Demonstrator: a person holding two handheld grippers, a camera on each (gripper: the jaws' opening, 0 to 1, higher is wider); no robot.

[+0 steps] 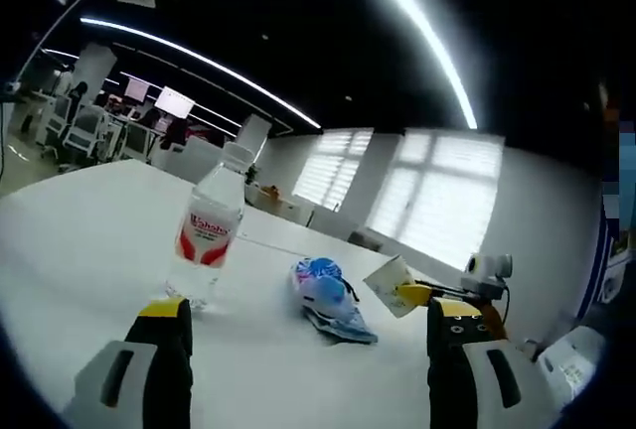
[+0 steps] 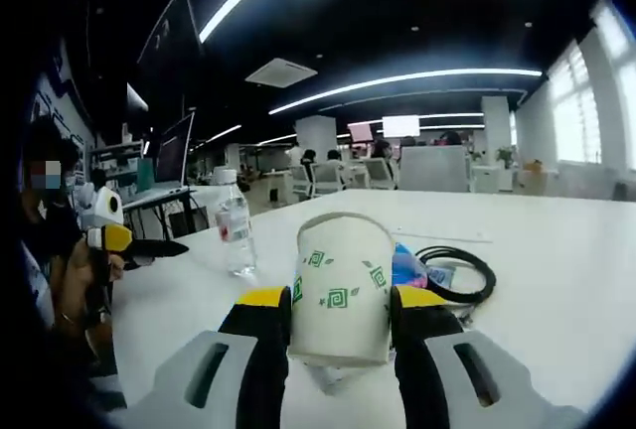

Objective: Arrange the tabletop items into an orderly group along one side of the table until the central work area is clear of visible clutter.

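My right gripper [image 2: 341,305] is shut on a white paper cup [image 2: 341,285] with green marks, held upright just above the white table [image 2: 556,250]. In the left gripper view the cup [image 1: 390,285] and right gripper [image 1: 422,295] come in from the right, beside a blue snack packet [image 1: 328,298]. A clear water bottle [image 1: 209,240] with a red label stands upright ahead of my left jaw. My left gripper [image 1: 308,308] is open with nothing between its jaws. The bottle [image 2: 235,235] and the left gripper [image 2: 139,245] also show at the left in the right gripper view.
A black cable loop [image 2: 457,272] lies on the table behind the cup, next to the blue packet [image 2: 407,268]. A person [image 2: 60,250] sits at the table's left edge. Office chairs and monitors [image 1: 174,103] stand far behind.
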